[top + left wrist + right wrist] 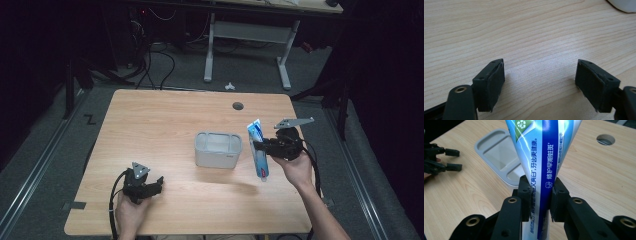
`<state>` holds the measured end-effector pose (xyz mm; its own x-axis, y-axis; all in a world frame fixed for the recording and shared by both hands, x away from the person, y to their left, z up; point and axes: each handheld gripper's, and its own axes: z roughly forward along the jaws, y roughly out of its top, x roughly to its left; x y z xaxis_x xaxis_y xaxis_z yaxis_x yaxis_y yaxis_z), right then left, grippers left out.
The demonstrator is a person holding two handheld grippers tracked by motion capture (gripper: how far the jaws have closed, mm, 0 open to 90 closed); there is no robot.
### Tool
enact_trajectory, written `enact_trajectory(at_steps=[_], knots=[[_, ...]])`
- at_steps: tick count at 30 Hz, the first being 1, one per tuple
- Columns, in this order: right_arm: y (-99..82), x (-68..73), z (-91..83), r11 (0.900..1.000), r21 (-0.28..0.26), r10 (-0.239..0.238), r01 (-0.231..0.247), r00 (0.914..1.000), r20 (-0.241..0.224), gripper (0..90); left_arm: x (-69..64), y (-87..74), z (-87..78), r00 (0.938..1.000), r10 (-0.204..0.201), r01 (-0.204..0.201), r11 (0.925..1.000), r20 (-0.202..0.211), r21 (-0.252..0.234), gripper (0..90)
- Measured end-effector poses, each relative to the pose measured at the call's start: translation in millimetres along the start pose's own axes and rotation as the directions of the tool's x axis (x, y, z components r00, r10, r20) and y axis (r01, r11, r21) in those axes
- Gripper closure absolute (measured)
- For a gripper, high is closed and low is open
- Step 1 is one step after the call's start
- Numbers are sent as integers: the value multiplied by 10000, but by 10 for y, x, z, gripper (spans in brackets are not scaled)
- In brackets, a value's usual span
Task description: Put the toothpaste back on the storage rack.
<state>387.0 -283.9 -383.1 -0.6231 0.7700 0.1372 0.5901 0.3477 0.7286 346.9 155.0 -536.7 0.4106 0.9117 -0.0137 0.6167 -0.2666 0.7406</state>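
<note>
Pickup done: right gripper (266,148) is clamped on the toothpaste tube (258,149), held off the table at 3 o'clock of the grey holder (218,150); placing remains, left gripper (159,182) idle, jaws apart.

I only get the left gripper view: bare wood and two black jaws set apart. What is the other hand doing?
Observer: The right gripper is shut on a toothpaste tube, held clear above the table.
Operator: What is that pale thing at my top right corner?
Observer: A grey organizer box with open compartments, mid-table, just left of the tube in the high view.
Operator: Anything inside it?
Observer: The compartments I can see in the right gripper view look empty.
</note>
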Motion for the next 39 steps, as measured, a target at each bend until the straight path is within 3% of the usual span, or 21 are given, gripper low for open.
enact_trajectory(at_steps=[6, 20, 39], knots=[[50, 51, -15, 9999, -60, -110, 109, 9999, -70, 747, 0, 0, 0, 10000, 2, -2, 10000, -1, 3, 242], [190, 194, -114, 9971, -733, -292, 221, 9948, -979, 747, 0, 0, 0, 10000, 2, -2, 10000, -2, 2, 242], [453, 381, -71, 9910, -1177, -804, 636, 9864, -1436, 747, 1, 0, 0, 10000, 3, -3, 10000, 2, 3, 242]])
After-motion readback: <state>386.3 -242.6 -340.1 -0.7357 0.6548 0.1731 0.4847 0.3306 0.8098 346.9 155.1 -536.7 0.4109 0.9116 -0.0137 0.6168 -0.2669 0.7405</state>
